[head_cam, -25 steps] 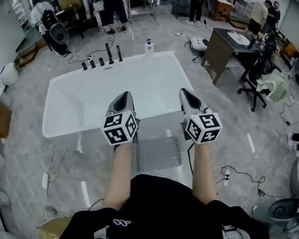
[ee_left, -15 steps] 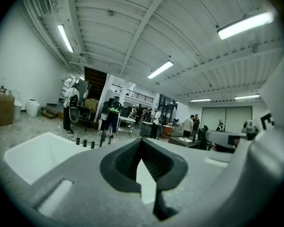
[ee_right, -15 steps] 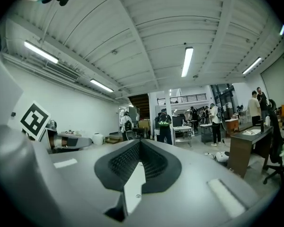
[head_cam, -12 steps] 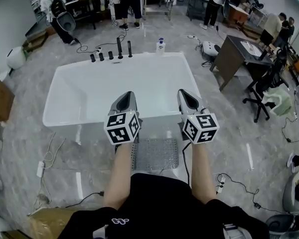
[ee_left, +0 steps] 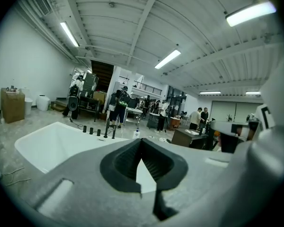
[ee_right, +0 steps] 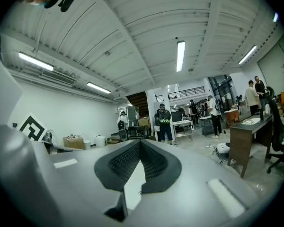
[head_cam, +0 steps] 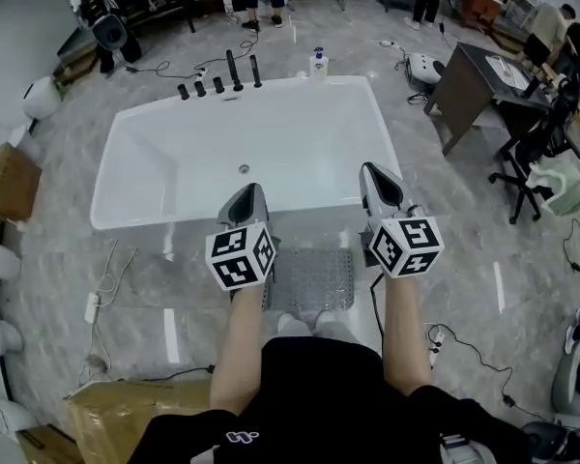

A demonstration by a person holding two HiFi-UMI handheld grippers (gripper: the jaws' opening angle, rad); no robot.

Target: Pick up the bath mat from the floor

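Grey jaws of the left gripper [head_cam: 246,193] meet tip to tip, empty, over the white bathtub's [head_cam: 135,222] near rim. Below and between both grippers, the perforated bath mat [head_cam: 314,278] lies on the floor. The right gripper [head_cam: 375,174] is likewise pinched together, empty.

White bathtub [head_cam: 155,177] stands near a dark desk [head_cam: 469,80].

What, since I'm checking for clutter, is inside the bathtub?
The white bathtub shows only a small drain; no water or objects show. The left claw and right claw cover patches of its near side, so those spots cannot be seen.
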